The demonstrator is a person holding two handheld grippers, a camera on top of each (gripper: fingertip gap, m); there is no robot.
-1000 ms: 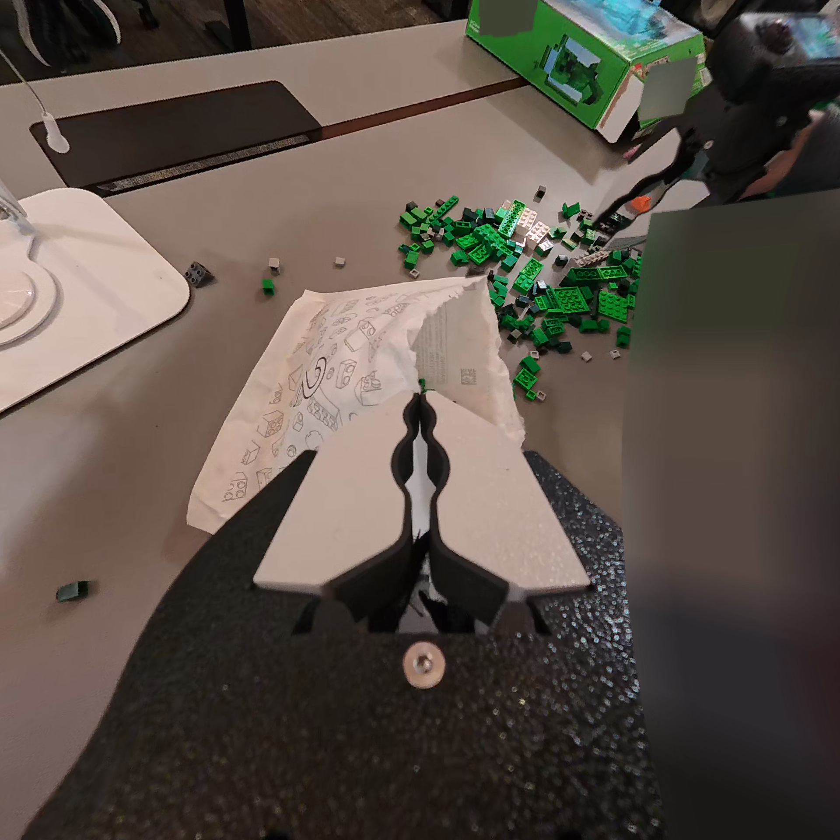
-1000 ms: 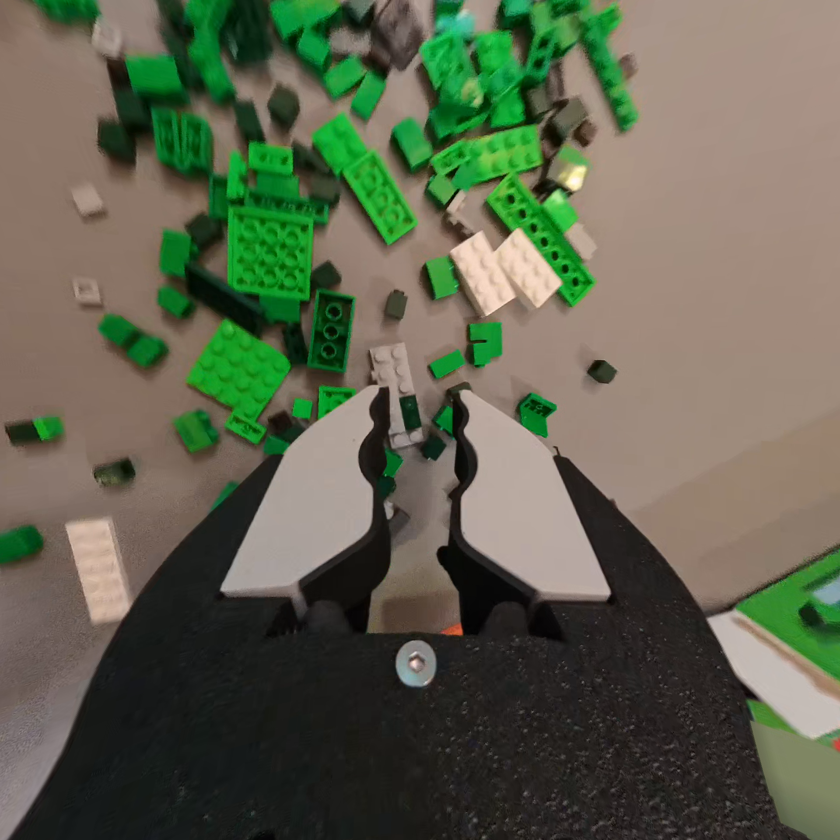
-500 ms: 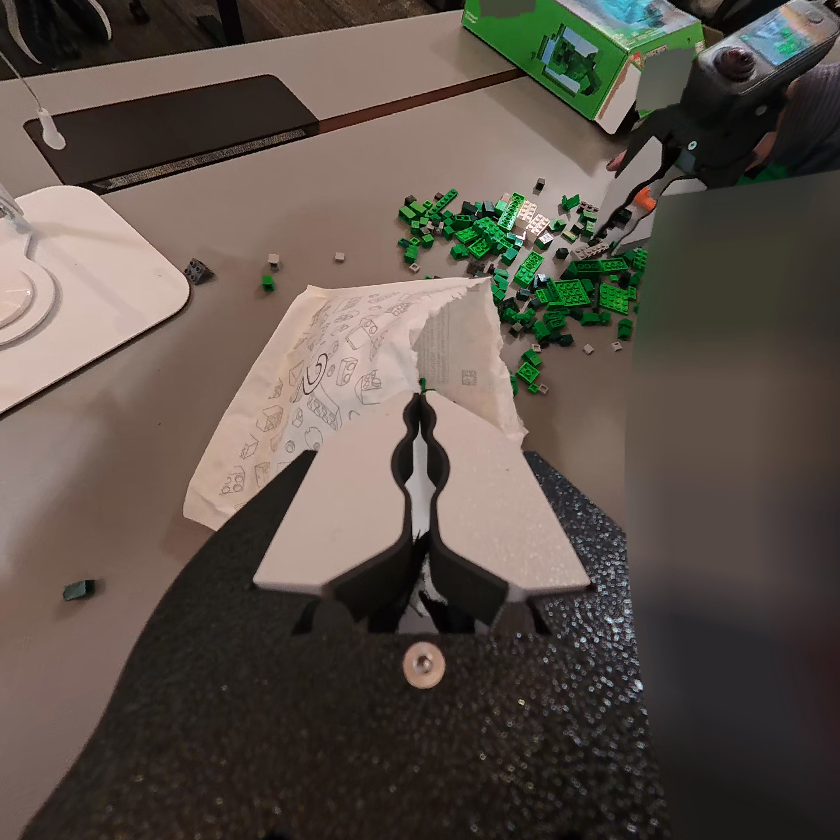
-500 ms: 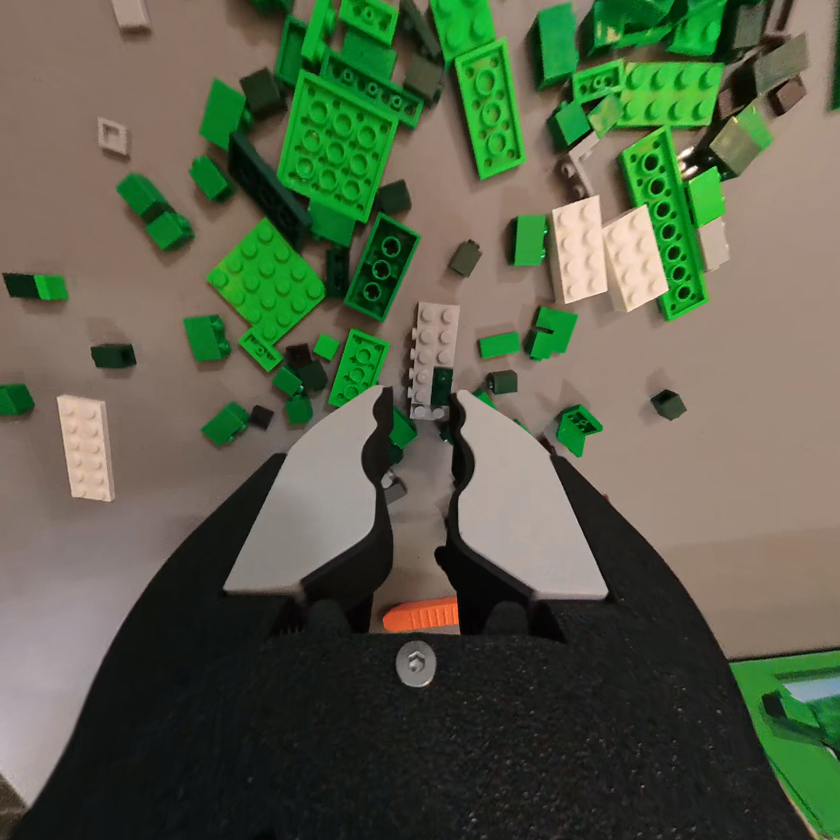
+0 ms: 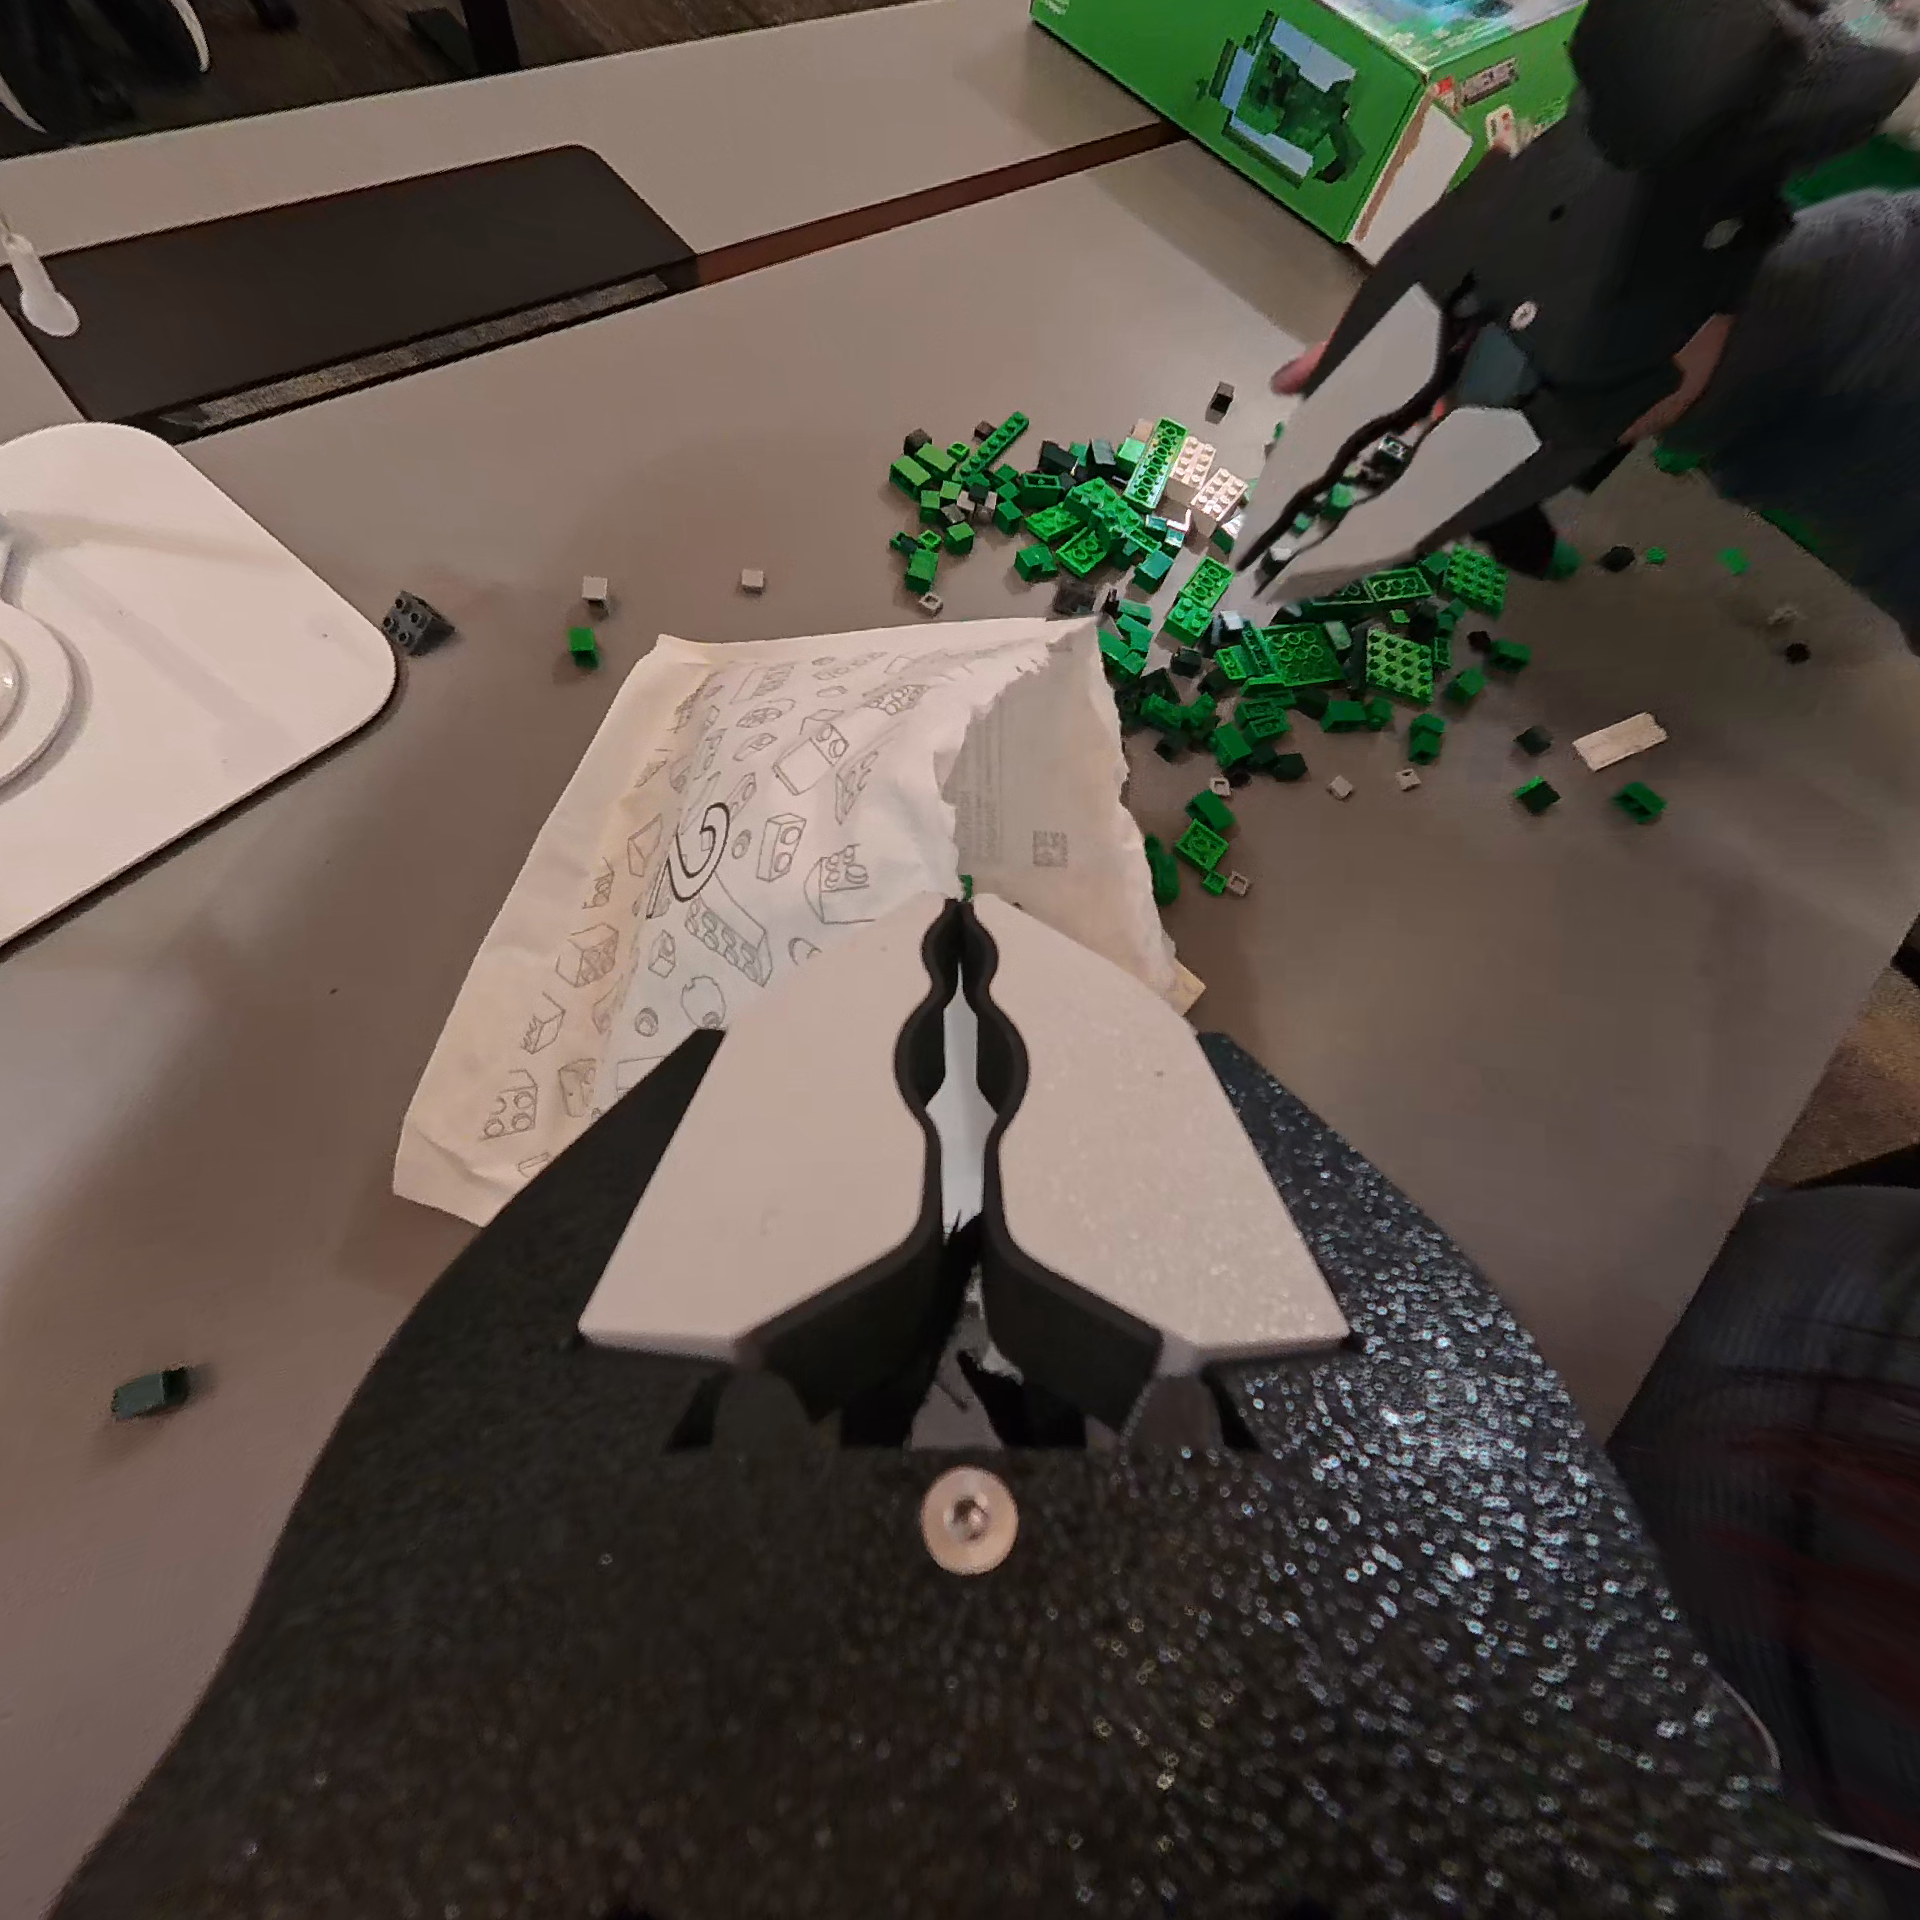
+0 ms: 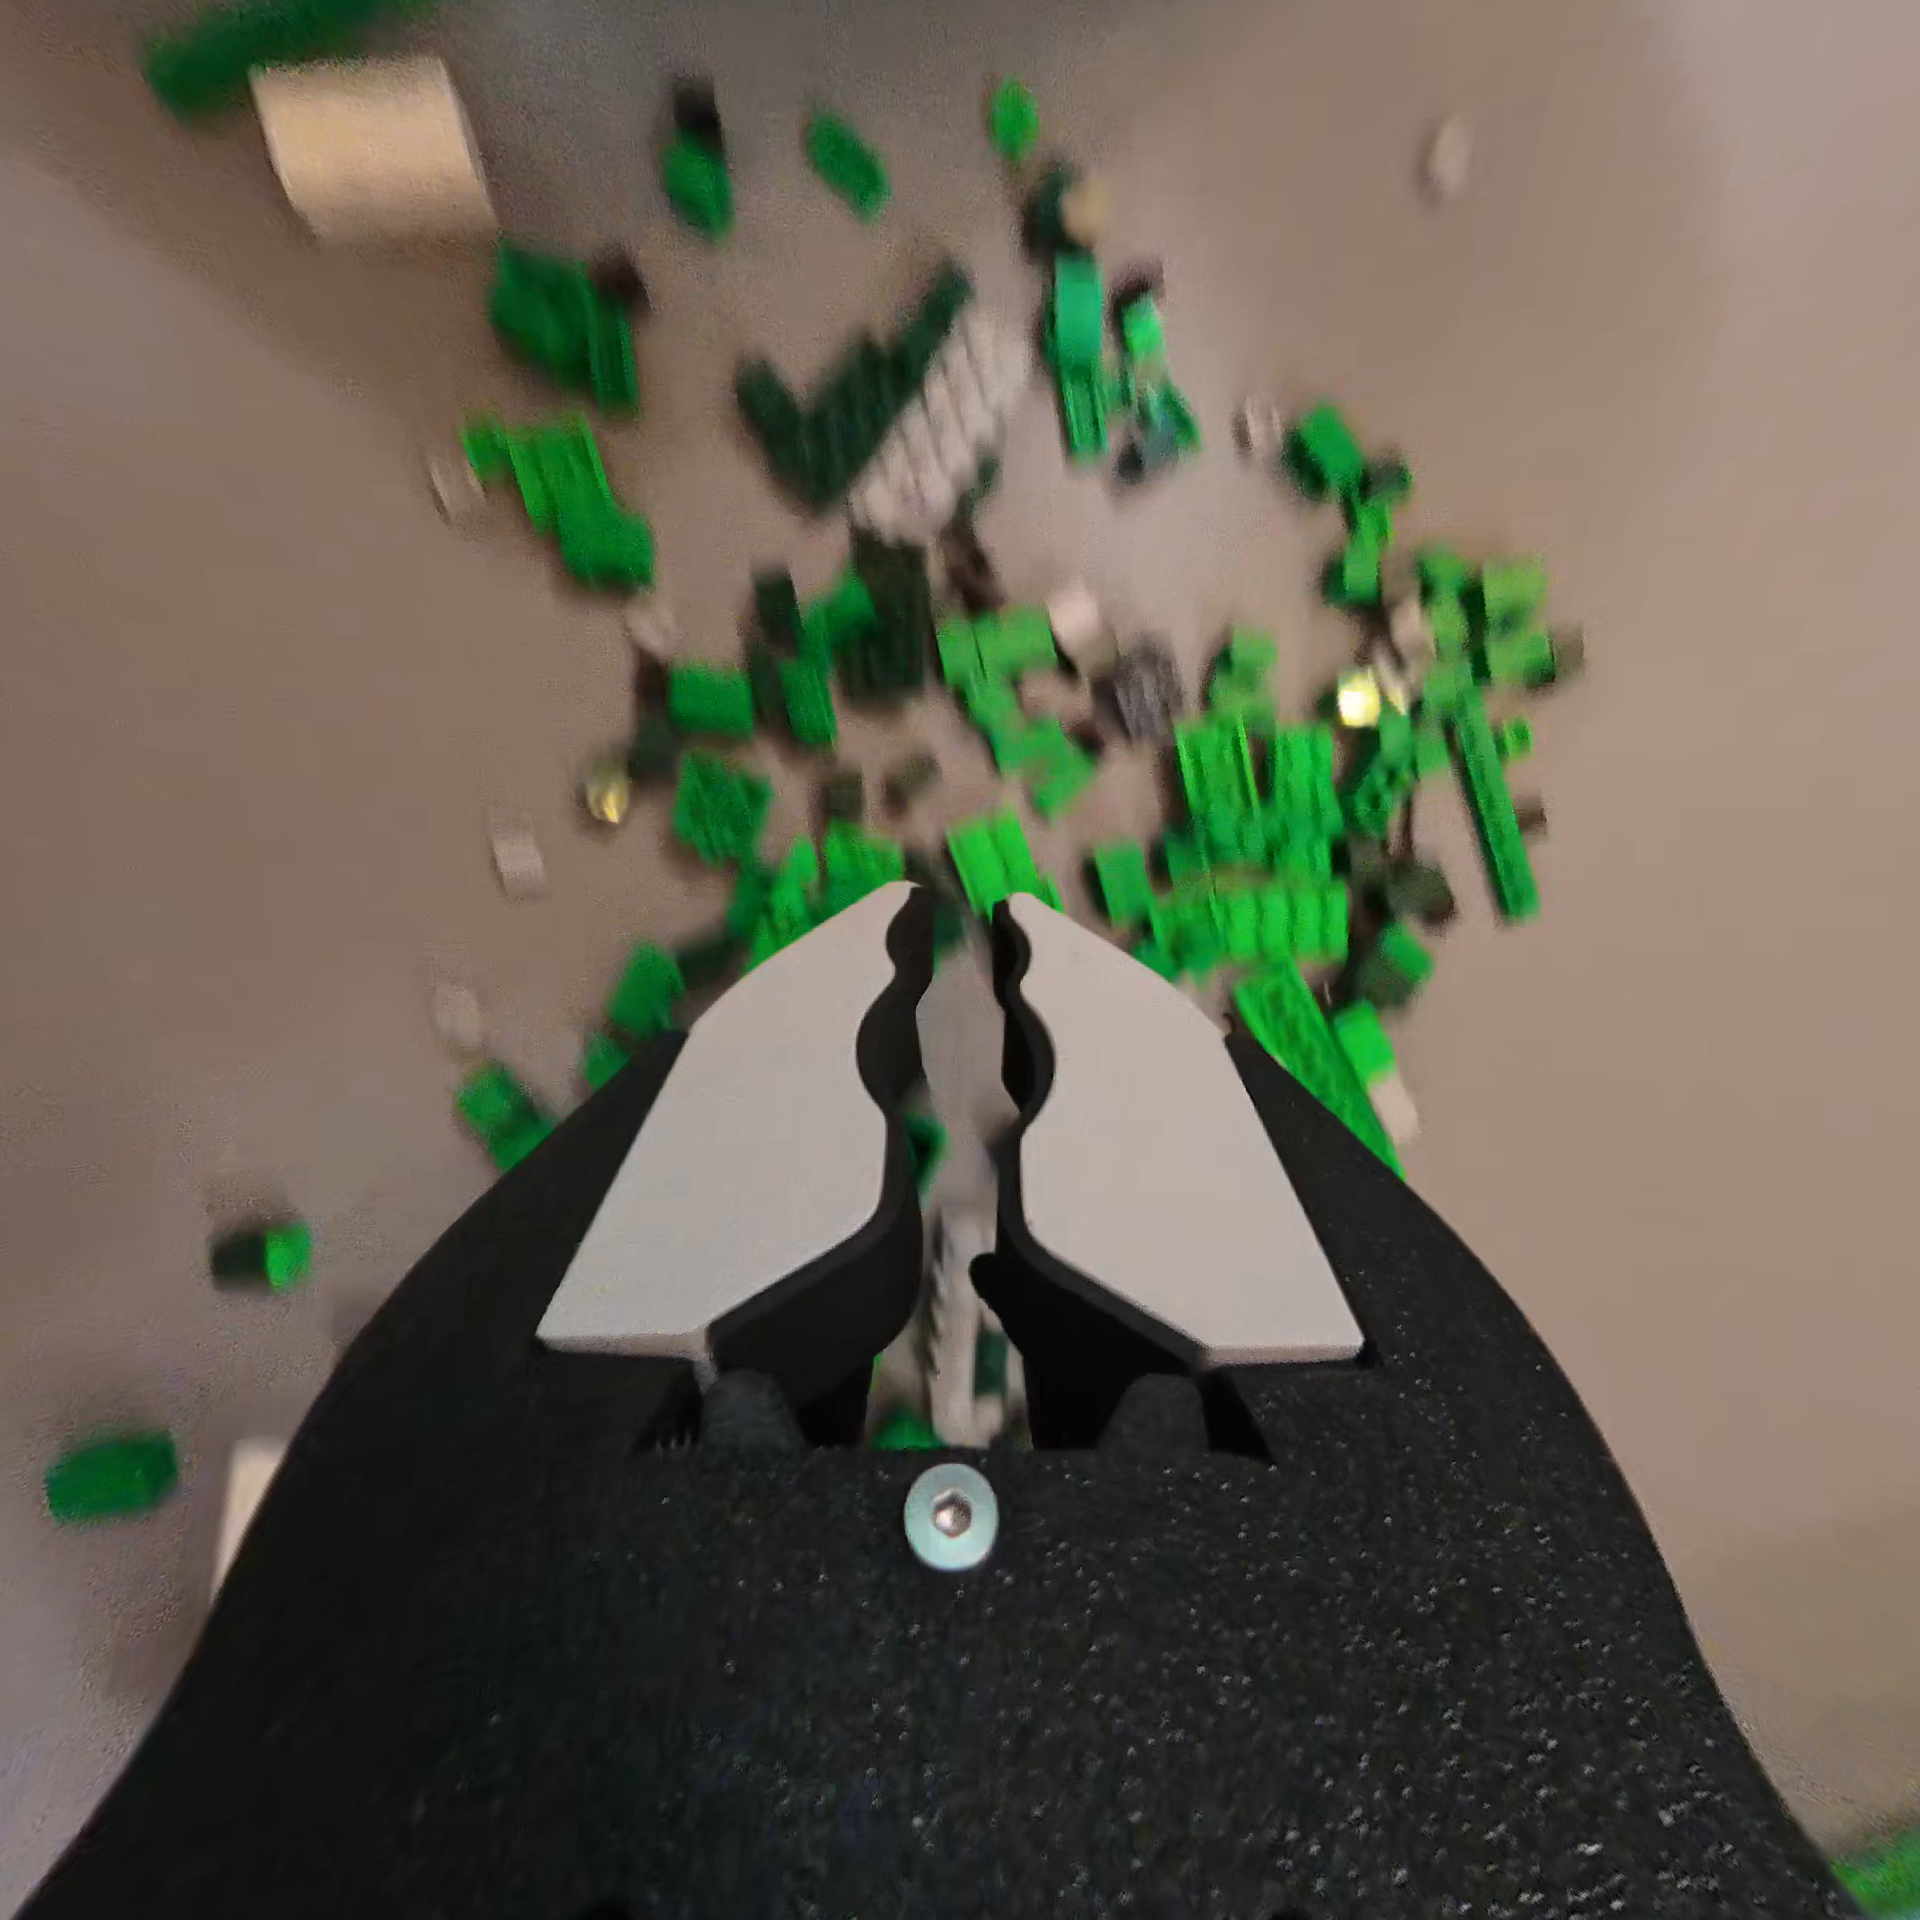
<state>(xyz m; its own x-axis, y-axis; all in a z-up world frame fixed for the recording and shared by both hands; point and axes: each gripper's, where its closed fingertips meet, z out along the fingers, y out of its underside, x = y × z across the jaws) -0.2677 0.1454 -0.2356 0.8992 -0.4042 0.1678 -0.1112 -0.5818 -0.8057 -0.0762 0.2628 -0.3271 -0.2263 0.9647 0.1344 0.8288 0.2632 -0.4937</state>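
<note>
My left gripper (image 5: 958,909) is shut on the edge of a torn white paper bag (image 5: 748,790) printed with brick drawings, which lies on the grey table. To its right is a scattered pile of green, dark green, white and grey bricks (image 5: 1299,655). My right gripper (image 6: 956,904) hangs over that pile (image 6: 1247,790), jaws almost together, with a light grey plate (image 6: 956,1049) lying lengthwise between the fingers. The right wrist view is motion-blurred. In the left wrist view the right gripper (image 5: 1262,571) points down at the pile's far side, held by a hand.
A green toy box (image 5: 1278,83) stands at the back right. A white flat base (image 5: 187,623) and a black mat (image 5: 343,270) are at the left. Stray bricks lie about: a dark grey one (image 5: 416,623), a dark green one (image 5: 151,1392). The table edge (image 5: 1849,1039) is at the right.
The right gripper's jaws narrowed around the grey plate that lay at its tips, and it swung across the pile. The left gripper stays shut on the bag, barely moved.
</note>
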